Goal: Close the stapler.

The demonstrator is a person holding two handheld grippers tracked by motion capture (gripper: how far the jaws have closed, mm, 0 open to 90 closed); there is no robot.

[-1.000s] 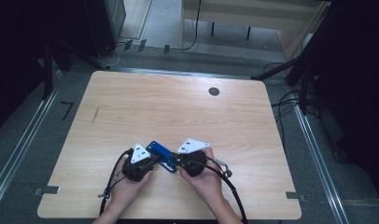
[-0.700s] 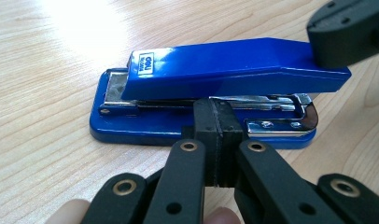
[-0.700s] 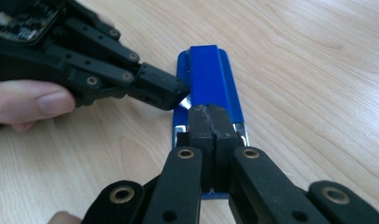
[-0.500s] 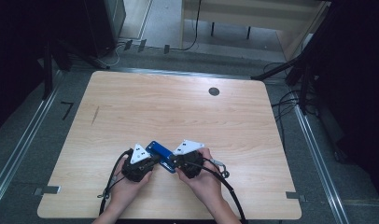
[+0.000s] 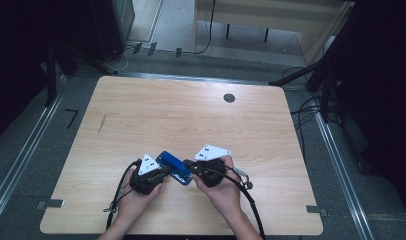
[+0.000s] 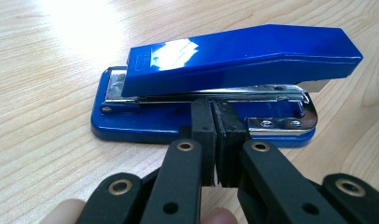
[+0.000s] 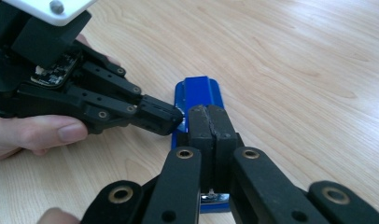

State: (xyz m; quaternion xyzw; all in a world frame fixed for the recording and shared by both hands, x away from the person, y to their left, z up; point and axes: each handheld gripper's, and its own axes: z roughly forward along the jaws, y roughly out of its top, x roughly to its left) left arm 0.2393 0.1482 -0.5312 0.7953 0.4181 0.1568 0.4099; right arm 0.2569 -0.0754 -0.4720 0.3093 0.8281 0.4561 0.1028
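A blue stapler (image 5: 172, 165) with a metal magazine lies near the table's front edge, between my two grippers. My left gripper (image 5: 166, 171) comes at it from the left. In the left gripper view the stapler (image 6: 234, 60) lies side-on, and my left gripper (image 6: 214, 112) is shut, pads together, tips at the gap between base and arm. My right gripper (image 5: 187, 163) comes in from the right. In the right gripper view it (image 7: 207, 116) is shut over the near end of the stapler (image 7: 197, 91), with the left gripper's fingers (image 7: 155, 114) touching the stapler's left side.
The wooden table (image 5: 191, 120) has a black round grommet (image 5: 229, 98) near its far edge and a dark scratch (image 5: 101, 123) at the left. Cables trail from both grippers toward the front edge. Metal rails run along the floor on both sides.
The right gripper has shifted slightly beside the stapler. The stapler and the left gripper stay about where they were.
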